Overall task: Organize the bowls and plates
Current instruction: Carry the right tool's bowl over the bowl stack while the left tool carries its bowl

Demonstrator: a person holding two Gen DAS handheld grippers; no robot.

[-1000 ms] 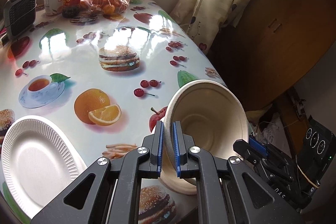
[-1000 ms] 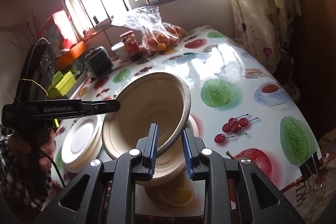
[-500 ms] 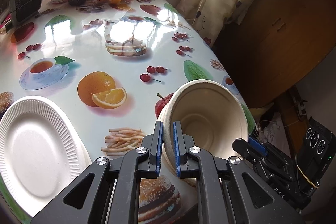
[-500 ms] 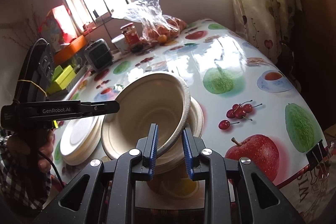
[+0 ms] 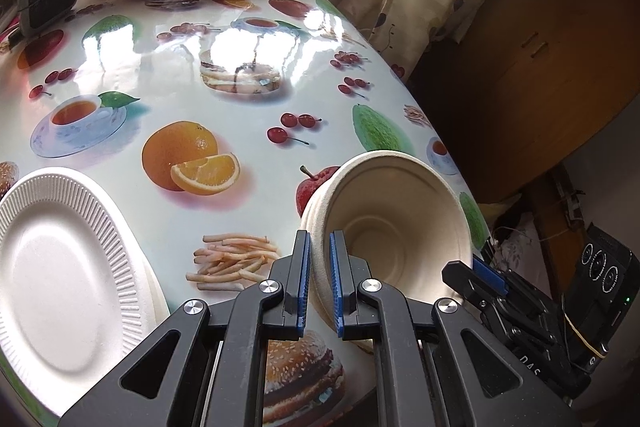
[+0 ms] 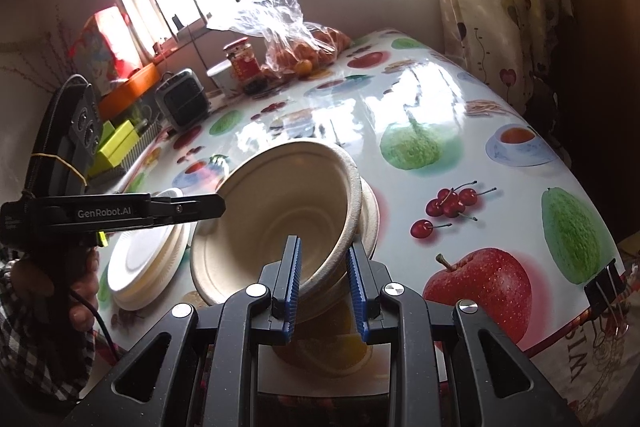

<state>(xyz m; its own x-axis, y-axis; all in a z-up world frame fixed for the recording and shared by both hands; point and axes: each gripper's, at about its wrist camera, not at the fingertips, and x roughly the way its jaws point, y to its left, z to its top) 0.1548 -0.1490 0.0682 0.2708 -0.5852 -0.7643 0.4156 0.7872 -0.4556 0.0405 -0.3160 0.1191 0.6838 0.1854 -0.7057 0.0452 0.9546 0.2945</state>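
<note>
- Left tongs (image 5: 319, 281) clamp the rim of a tilted beige bowl (image 5: 394, 223) above the fruit-print bench (image 5: 240, 107).
- Right tongs (image 6: 323, 285) grip the same bowl's opposite rim.
- White plates (image 5: 60, 279) sit stacked nearby.

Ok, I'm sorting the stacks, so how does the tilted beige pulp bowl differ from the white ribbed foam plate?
The beige pulp bowl is deep with a smooth rim; the white ribbed foam plate is shallow with a fluted rim. The bowl is tilted on its side, its rim pinched by the left gripper; the plate lies flat on a stack on the table, untouched. Both are round and empty.
</note>
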